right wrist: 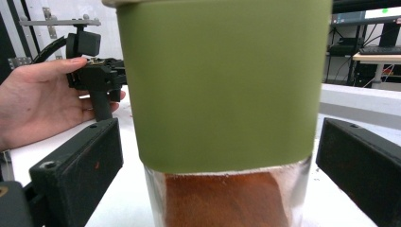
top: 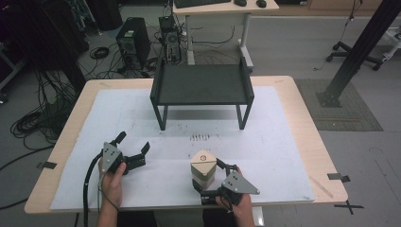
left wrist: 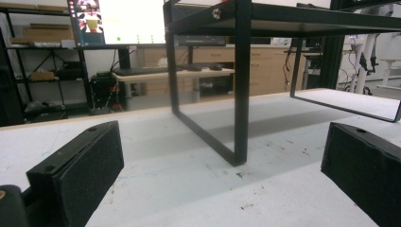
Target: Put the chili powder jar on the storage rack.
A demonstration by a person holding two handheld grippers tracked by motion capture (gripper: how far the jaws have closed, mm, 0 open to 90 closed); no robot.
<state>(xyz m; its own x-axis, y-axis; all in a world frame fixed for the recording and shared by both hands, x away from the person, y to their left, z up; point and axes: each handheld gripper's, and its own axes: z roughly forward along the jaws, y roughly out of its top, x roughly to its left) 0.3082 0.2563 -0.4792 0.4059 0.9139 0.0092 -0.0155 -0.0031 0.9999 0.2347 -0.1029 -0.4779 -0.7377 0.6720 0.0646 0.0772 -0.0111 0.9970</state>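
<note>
The light wooden surface (top: 302,123), covered by a large white sheet (top: 279,142), is the biggest thing in the high view. The low black metal stand with a flat dark top and four thin legs (top: 202,85) sits toward the far middle of the surface and serves here as the landmark. In the left gripper view the stand's near leg (left wrist: 241,94) rises straight ahead, with the flat top overhead.

Well in front of the stand, on its near right side, stands the clear glass jar with an olive-green band, a pale lid and reddish-brown powder inside (top: 203,169). It is upright on the white sheet. In the right gripper view the jar (right wrist: 222,94) stands between the two black jaws, with a gap visible on each side, so the jaws do not touch it.

The right gripper (top: 211,178), held in the person's right hand (top: 241,203), sits in front of the stand at the jar, its jaws spread wide around the jar's base.

The left gripper (top: 134,143), held in the person's left hand (top: 112,182), lies in front of the stand on its near left side, well apart from the jar. Its jaws are spread wide with nothing between them.
</note>
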